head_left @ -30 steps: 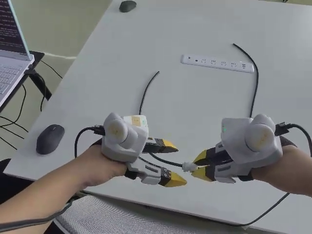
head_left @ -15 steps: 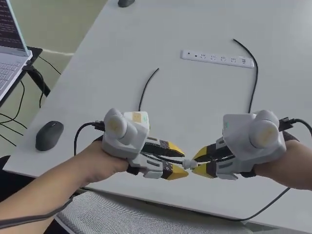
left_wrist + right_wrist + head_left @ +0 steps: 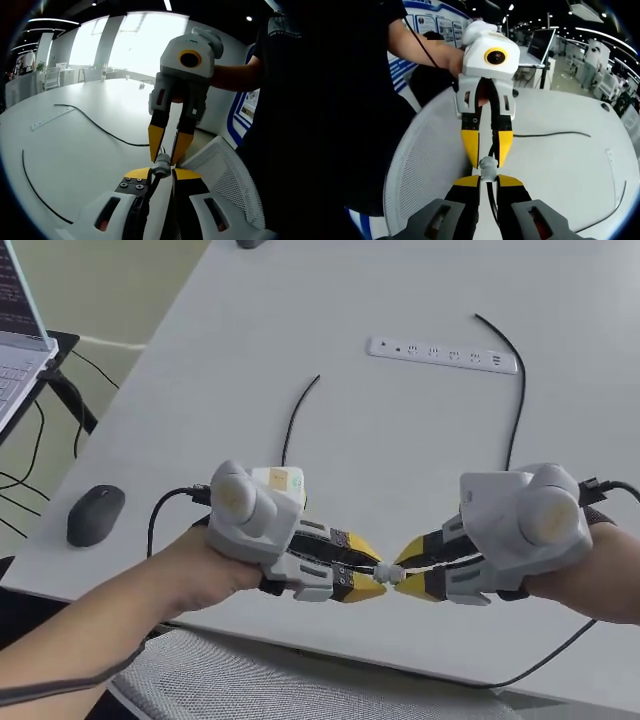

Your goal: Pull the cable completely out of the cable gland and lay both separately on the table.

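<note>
Cable gland (image 3: 388,572): small pale fitting, held off the counter (image 3: 400,450) above its near edge, at 6 o'clock in the head view. It sits exactly where the two claw tips meet, so it is not yet laid down.

Cable (image 3: 292,430): thin and black, still running through the gland. From the gland it passes back between the left jaws, then lies on the counter toward 11 o'clock. Its free end rests loose on the surface.

Left claw (image 3: 376,574): jaws drawn almost together, pinching the cable right beside the gland. The yellow tips touch or nearly touch the fitting; I cannot tell which.

Right claw (image 3: 399,574): comes in from 3 o'clock, jaws narrowed to a slit and gripping the gland at the tips. In the right gripper view a dark strand runs back between its jaws.

The two claws face each other tip to tip, each in a hand.

Surroundings:
- White power strip (image 3: 442,354) at 1 o'clock from the gland, well apart, with its black cord (image 3: 520,390) curving toward the near edge.
- Dark mouse (image 3: 95,515) at 9 o'clock of the left claw, near the counter's left edge.
- Mesh chair (image 3: 230,680) below the near edge.
</note>
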The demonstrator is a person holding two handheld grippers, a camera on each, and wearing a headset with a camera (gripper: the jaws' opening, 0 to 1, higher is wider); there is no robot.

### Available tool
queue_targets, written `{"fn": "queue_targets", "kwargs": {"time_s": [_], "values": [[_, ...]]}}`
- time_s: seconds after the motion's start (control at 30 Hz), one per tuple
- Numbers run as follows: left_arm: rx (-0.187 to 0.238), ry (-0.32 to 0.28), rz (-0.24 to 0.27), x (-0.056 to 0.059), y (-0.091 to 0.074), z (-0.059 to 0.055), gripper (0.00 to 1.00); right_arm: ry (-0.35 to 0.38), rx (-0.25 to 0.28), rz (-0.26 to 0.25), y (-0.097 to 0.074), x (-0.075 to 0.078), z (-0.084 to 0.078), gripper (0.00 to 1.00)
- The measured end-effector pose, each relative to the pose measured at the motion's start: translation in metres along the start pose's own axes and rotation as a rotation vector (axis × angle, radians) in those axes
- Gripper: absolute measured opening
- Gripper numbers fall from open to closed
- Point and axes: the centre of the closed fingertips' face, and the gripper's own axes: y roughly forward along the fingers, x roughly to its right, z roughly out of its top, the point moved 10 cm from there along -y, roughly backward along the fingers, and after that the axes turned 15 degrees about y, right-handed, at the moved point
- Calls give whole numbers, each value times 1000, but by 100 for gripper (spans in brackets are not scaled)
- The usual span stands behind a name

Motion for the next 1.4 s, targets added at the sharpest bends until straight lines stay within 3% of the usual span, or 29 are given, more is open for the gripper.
{"fn": "queue_targets", "kwargs": {"time_s": [0.37,0.47,0.7,0.93,1.03,1.2,1.27,1.33,1.4], "values": [[3,47,19,1,-1,1,16,-27,44,-3,-1,0,-3,7],[-5,17,29,1,-2,3,15,-21,62,-8,-1,1,-5,7],[-20,14,22,1,-2,6,15,-3,97,11,-2,2,-7,8],[-21,13,16,-1,-2,9,15,105,162,62,-7,9,-11,10],[-24,42,12,1,-1,11,15,219,184,100,-9,12,-14,14],[-33,57,17,0,-1,12,15,360,253,208,-14,20,-16,13],[-34,62,18,-1,-1,11,15,433,257,255,-15,22,-17,13],[-35,66,21,-1,-2,11,15,429,259,252,-15,25,-18,11],[-37,68,22,-2,-2,11,15,492,264,304,-14,24,-18,11]]}}
